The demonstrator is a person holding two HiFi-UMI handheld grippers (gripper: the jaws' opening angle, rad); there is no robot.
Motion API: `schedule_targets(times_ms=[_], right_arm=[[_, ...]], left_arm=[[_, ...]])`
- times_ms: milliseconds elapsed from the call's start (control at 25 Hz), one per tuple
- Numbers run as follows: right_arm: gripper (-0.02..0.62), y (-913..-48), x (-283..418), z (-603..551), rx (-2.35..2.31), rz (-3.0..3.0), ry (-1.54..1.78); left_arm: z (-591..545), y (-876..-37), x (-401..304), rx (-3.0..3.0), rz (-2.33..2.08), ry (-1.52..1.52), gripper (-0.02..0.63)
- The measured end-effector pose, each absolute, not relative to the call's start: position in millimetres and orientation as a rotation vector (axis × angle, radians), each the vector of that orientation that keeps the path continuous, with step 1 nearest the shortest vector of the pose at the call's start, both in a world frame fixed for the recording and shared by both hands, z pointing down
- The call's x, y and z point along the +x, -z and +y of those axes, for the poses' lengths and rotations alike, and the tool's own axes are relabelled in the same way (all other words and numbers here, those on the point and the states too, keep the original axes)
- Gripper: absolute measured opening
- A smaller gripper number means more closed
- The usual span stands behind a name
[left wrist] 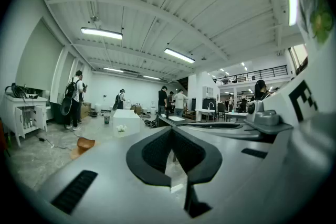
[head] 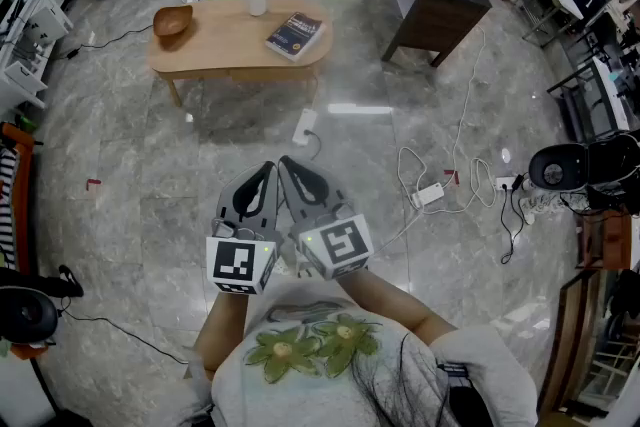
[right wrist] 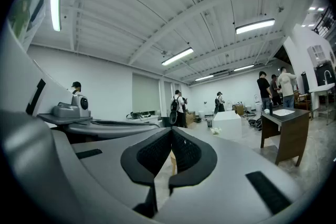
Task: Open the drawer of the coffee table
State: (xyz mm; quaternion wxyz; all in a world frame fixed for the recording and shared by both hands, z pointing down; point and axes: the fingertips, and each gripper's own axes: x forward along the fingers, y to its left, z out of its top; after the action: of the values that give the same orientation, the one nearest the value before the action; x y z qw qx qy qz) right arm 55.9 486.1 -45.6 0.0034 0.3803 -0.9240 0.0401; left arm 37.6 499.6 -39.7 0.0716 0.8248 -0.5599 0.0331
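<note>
1. We see bright, even light from ceiling strip lights (left wrist: 101, 33).
2. We see their glare streaked white on the glossy floor (head: 358, 109).
3. We see a soft shadow under the table (head: 225, 40).
4. We see fisheye bending and black corners in both gripper views, with the closest surfaces out of focus.

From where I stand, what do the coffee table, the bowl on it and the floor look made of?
Coffee table: light wood, matt, even tan top. Bowl: probably darker wood, slightly glossy. Floor: polished grey stone or tile, veined, mirroring lights.
</note>
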Motion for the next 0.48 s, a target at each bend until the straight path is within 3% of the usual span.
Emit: schedule_targets(times_ms=[480], right_arm=[[0.021,29,69,462,1.112,-2.934,-0.231]], left_arm=[[475,34,50,2.448,-1.723,-0.081,0.009]])
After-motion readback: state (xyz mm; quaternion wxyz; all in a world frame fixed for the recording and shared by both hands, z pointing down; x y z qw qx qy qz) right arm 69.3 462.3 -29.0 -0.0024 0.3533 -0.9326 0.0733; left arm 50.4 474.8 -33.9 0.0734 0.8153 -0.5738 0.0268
